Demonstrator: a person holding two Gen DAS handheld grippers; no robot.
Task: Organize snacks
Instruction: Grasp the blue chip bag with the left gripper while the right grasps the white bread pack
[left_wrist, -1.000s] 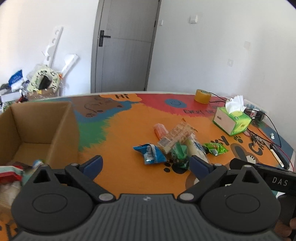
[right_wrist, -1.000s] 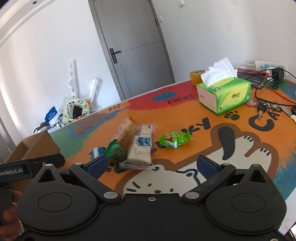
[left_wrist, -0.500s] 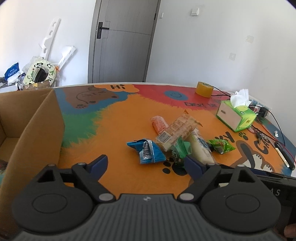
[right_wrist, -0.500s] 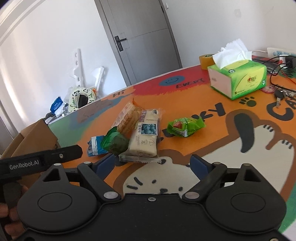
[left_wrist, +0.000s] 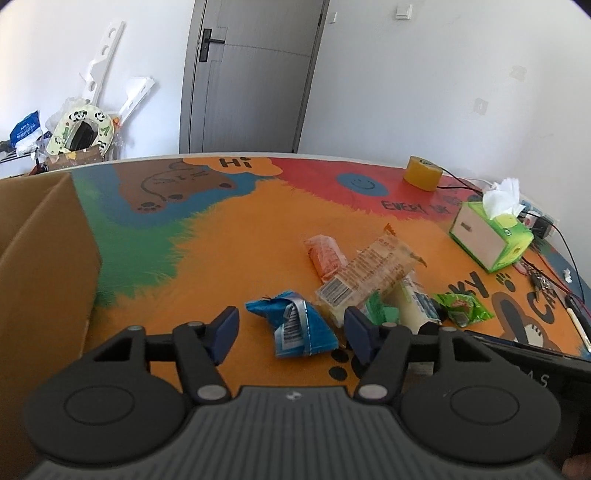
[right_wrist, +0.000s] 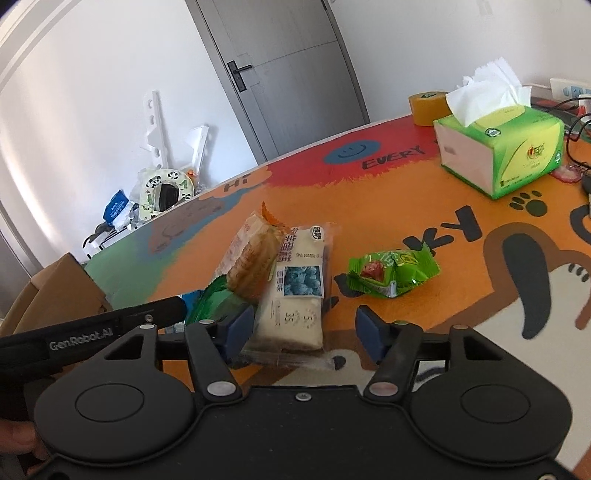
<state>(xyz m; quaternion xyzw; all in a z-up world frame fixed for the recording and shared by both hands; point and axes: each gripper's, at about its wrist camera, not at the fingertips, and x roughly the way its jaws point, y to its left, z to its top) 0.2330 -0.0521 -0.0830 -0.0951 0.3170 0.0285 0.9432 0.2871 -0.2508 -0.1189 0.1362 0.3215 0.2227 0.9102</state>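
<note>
Left gripper (left_wrist: 290, 334) hangs low over the table (left_wrist: 229, 236), its jaws half-spread and just closing in — the blue snack packet (left_wrist: 295, 325) lies between the pads, not pinched. Right gripper (right_wrist: 304, 334) likewise, jaws narrowing around the near end of the white bread pack (right_wrist: 295, 295), no contact seen. Beyond lie a cracker sleeve (right_wrist: 251, 258) and a green candy packet (right_wrist: 393, 273). A cardboard box (left_wrist: 40, 266) stands at left — further off, a tissue box (right_wrist: 506, 155) and tape roll (left_wrist: 422, 172).

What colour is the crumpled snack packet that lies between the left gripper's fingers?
Blue, with a silver inner side, best seen in the left wrist view: snack packet.
</note>
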